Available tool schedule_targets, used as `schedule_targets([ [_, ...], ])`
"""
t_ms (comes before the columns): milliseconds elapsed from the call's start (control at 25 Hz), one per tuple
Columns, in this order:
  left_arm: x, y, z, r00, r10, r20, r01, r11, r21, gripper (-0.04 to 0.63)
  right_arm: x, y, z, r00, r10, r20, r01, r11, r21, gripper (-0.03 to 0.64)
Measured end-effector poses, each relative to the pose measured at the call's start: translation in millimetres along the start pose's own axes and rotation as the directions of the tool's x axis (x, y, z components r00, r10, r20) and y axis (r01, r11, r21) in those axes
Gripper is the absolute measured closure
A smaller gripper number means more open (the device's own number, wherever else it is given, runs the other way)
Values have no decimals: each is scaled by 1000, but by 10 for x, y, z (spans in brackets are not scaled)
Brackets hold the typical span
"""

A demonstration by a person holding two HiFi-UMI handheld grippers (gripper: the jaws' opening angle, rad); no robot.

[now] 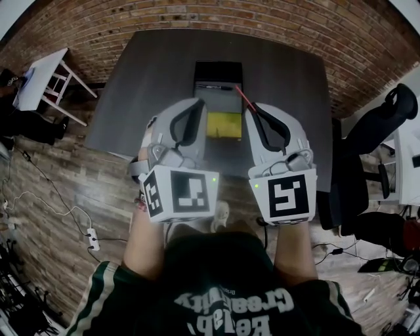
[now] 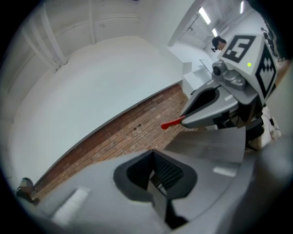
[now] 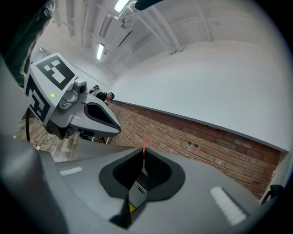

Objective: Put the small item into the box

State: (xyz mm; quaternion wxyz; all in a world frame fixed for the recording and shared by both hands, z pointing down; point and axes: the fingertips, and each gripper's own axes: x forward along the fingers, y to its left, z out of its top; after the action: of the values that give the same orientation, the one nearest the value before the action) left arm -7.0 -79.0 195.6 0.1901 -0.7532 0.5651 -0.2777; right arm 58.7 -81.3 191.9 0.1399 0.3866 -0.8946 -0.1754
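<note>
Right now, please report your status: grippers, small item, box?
Left gripper shut, empty. Right gripper shut on thin red item. Box open on table ahead; nothing seen blocking.

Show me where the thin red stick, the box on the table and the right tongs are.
red stick (image 1: 243,97): head view, its middle.
box (image 1: 218,71): head view, its dark far end.
right tongs (image 3: 143,151): right gripper view, where the tips close on the stick.

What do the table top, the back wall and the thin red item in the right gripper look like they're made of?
Table top: dark grey and matte, probably laminate or painted board; no strong glare shows. Back wall: bare red-brown brick, with mortar joints visible between courses. Red item: thin, evenly bright red, likely plastic, though too small to be sure.
</note>
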Motion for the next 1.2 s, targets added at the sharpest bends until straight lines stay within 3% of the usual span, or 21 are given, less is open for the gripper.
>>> schedule_targets([
  [480, 347, -17, 37, 999, 22, -28, -22, 1000, 12, 594, 245, -171, -154, 998, 59, 24, -59, 998, -3, 600],
  [1200, 500, 37, 70, 998, 41, -39, -40, 999, 34, 594, 391, -311, -181, 996, 83, 43, -83, 997, -7, 600],
])
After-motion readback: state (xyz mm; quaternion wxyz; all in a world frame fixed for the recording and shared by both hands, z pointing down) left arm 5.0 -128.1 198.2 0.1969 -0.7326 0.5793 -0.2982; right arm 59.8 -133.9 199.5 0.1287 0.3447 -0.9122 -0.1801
